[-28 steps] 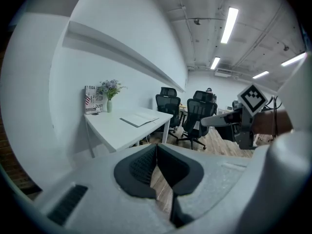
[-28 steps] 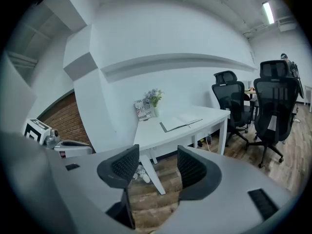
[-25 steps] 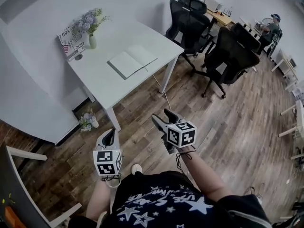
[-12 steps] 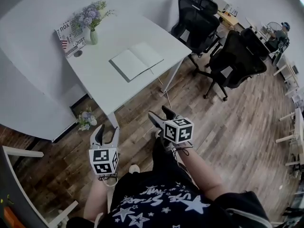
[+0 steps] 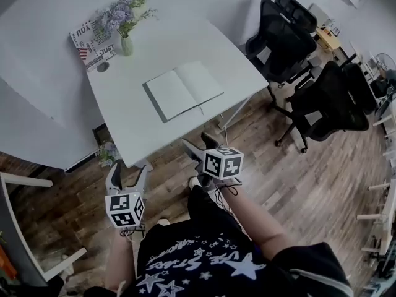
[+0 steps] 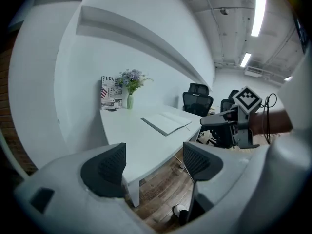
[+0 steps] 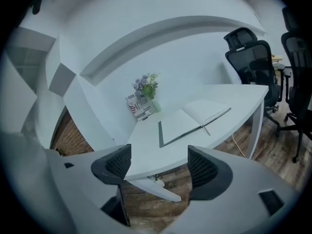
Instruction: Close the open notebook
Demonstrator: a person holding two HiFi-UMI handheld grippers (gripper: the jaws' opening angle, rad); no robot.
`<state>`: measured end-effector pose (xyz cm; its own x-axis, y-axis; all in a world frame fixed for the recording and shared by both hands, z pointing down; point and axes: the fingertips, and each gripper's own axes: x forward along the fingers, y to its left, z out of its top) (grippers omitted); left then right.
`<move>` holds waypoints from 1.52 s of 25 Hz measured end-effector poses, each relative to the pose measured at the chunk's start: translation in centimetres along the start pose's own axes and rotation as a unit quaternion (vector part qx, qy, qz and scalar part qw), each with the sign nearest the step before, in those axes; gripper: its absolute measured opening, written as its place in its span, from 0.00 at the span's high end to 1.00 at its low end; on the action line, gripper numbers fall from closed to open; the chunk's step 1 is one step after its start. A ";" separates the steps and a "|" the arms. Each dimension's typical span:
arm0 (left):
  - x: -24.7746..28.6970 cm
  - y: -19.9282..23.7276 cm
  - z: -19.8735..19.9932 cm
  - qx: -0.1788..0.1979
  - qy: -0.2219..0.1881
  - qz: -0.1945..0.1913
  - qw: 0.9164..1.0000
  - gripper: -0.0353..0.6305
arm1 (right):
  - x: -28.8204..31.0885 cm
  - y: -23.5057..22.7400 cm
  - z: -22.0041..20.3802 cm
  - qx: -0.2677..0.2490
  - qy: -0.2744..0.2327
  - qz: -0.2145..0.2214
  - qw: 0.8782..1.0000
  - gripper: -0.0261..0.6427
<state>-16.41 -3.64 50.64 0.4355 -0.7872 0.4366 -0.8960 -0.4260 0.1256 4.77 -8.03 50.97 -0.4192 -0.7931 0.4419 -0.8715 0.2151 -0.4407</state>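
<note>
You stand short of the white table (image 5: 127, 132), still on the approach. The left gripper (image 5: 129, 167) and right gripper (image 5: 197, 142) have just been opening, jaws wide apart on nothing. The open notebook (image 5: 184, 90) lies flat mid-table, well apart from both. Next, you likely reach one cover's edge and fold it over.

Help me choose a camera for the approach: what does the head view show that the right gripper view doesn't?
Head view only: the left gripper and right gripper together, both empty, jaws just opened wide, short of the table; the person's shirt. Right gripper view only: its pads close up. Both: the table with the open notebook and flower vase, black chairs.
</note>
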 end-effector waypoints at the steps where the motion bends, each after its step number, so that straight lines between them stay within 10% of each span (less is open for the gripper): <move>1: 0.7 -0.2 0.4 -0.006 0.001 0.011 1.000 0.40 | 0.8 -0.5 0.5 0.001 0.007 0.010 1.000 0.44; 22: 7.1 -2.4 1.8 -0.060 0.041 0.153 0.986 0.40 | 11.5 -5.8 3.0 0.291 0.088 0.126 0.944 0.43; 38: 9.8 0.8 2.8 -0.050 0.046 0.089 0.994 0.40 | 13.7 -7.7 4.0 0.448 0.032 0.068 0.891 0.42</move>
<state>-12.60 -12.92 52.55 0.2629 -0.8007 0.5382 -0.9645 -0.2334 0.1238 6.78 -22.81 57.29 -0.5442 -0.7539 0.3680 -0.2706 -0.2574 -0.9276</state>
